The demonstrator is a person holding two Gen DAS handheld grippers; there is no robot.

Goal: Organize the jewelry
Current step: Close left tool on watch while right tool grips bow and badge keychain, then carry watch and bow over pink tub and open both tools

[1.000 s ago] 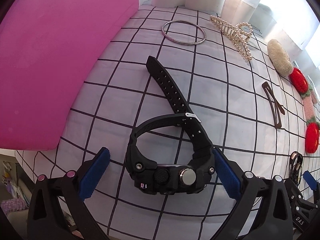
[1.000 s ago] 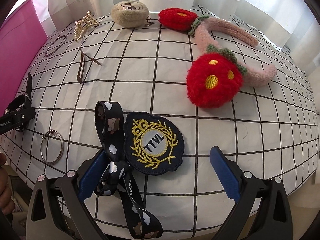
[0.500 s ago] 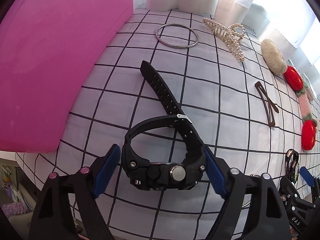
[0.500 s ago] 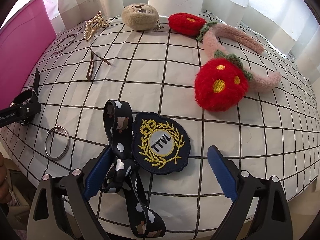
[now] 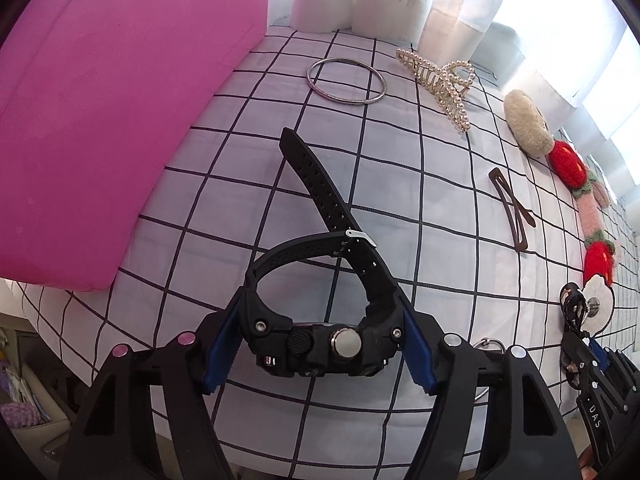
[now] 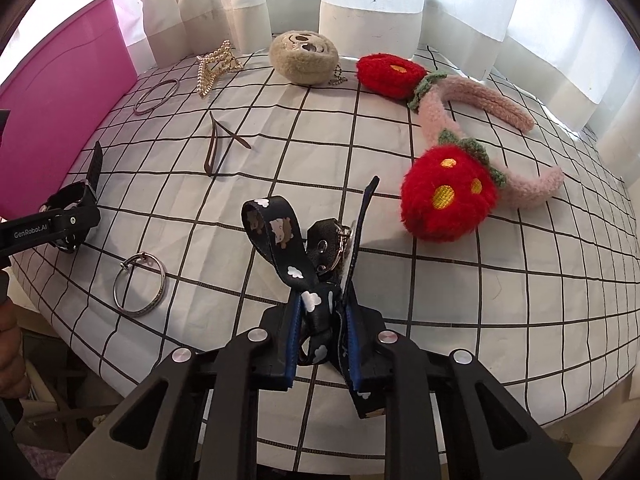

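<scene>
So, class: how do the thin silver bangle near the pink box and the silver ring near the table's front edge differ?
The bangle is a thin, plain hoop; the ring is thicker, with a clasp-like joint. The bangle lies far back beside the pink box; the ring lies near the front edge. Both are silver circles lying flat on the checked cloth, untouched.

White curtains (image 6: 372, 4) backlit by bright daylight behind a table under a black-gridded white cloth (image 6: 500, 300).
</scene>
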